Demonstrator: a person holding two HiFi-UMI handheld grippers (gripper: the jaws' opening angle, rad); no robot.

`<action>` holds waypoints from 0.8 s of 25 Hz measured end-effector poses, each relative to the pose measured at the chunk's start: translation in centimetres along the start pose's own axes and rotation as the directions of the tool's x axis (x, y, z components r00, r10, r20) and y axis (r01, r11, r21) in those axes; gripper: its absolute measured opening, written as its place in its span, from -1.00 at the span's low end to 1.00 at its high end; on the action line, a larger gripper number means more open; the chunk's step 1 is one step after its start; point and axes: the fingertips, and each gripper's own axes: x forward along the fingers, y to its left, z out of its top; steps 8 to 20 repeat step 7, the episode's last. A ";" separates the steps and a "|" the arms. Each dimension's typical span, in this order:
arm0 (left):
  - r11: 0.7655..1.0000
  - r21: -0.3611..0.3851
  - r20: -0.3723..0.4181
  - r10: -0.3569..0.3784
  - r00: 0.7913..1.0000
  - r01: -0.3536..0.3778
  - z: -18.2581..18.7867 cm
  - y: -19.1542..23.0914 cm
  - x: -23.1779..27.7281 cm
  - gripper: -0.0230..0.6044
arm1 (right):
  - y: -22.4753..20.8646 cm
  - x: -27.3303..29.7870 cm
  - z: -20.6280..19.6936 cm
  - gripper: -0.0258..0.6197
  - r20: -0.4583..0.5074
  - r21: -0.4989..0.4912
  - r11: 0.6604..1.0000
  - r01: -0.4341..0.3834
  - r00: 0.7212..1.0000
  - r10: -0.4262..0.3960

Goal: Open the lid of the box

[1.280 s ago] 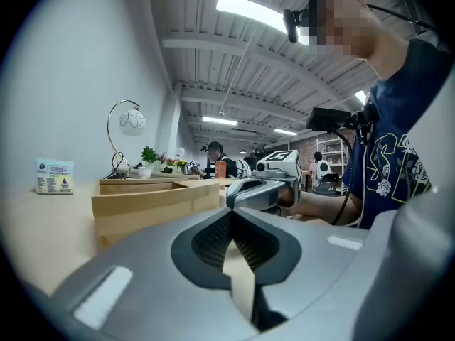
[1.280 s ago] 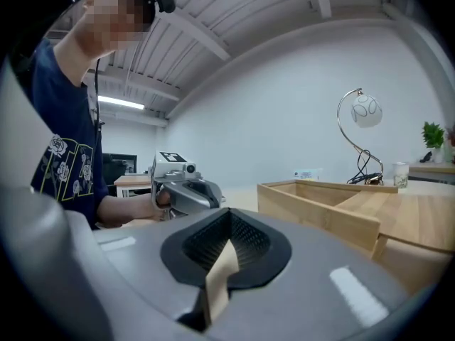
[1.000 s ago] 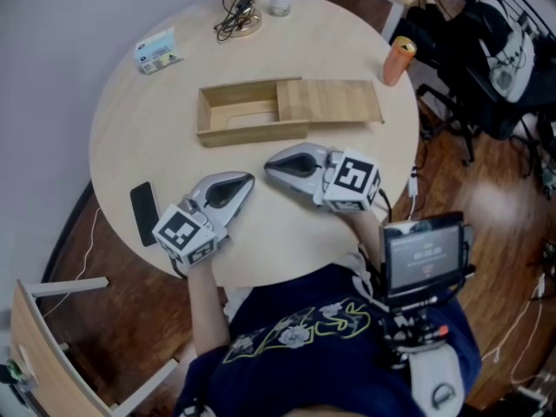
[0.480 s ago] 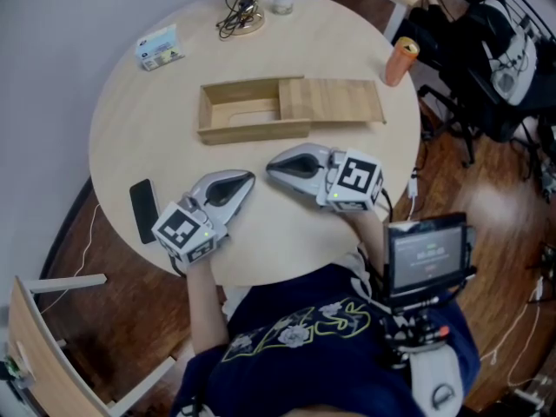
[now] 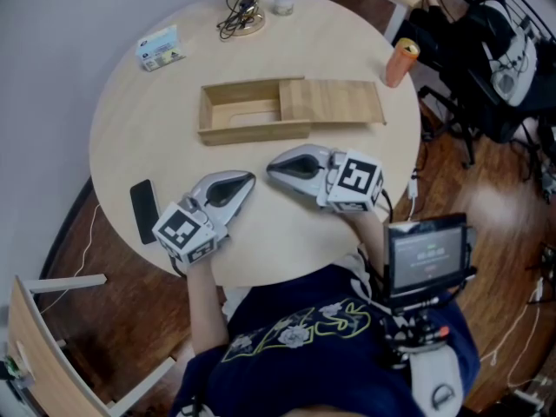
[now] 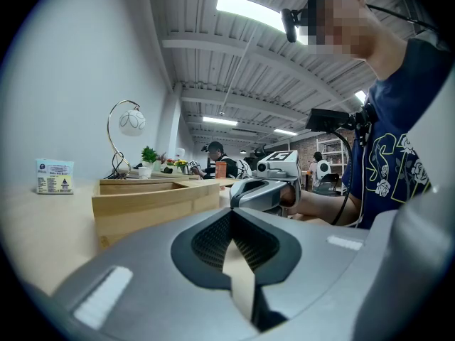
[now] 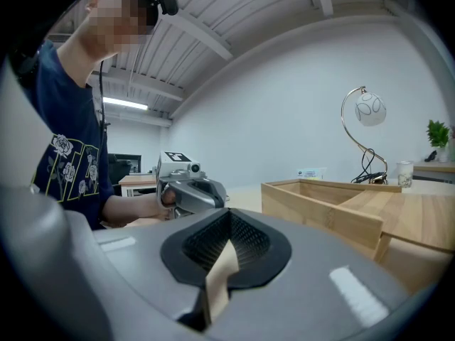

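Two grippers are parked on the round table (image 5: 113, 146) right in front of the person. The left gripper (image 5: 248, 179) has its jaws pressed together on nothing, and the right gripper (image 5: 270, 166) just beside it is closed up and empty too, their tips angled toward each other but apart. Off at the table's left edge there's a black phone (image 5: 143, 212), well clear of everything. Past the grippers, mid-table, sits the wooden box (image 5: 248, 120). Its sliding lid (image 5: 334, 101) is shoved well out to the right, so the left compartment is wide open and only the lid's left end seems to overlap the box. So I'd say the opening step is basically done, or at least mostly, and this is a hands-off pause. If the lid is meant to come fully off, the next move would probably be bracing the box's left end with the left gripper. The right one would then open up, pinch the lid's free end and draw it further right along the grooves. Worth watching the orange can (image 5: 400, 61) near the right rim, since the lid is heading that way. At the far side there's a small packet (image 5: 159, 50), a lamp base with tangled cable (image 5: 239, 17) and a glass (image 5: 281, 2), none of it in the way.
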 end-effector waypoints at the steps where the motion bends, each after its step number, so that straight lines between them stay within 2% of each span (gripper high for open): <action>1: 1.000 -0.001 -0.002 0.002 1.000 -0.002 0.0 0.0 0.0 -0.92 | 0.0 0.0 0.0 -0.94 -0.001 0.000 1.000 0.000 1.000 0.000; 4: 1.000 0.005 -0.022 0.016 1.000 -0.016 0.0 0.2 -0.1 -0.92 | 0.0 0.0 0.1 -0.94 0.001 -0.002 1.000 -0.001 1.000 0.001; 20: 1.000 0.006 -0.006 0.005 1.000 -0.005 -0.1 0.1 -0.1 -0.92 | 0.1 0.0 0.1 -0.94 0.002 -0.003 1.000 -0.002 1.000 0.002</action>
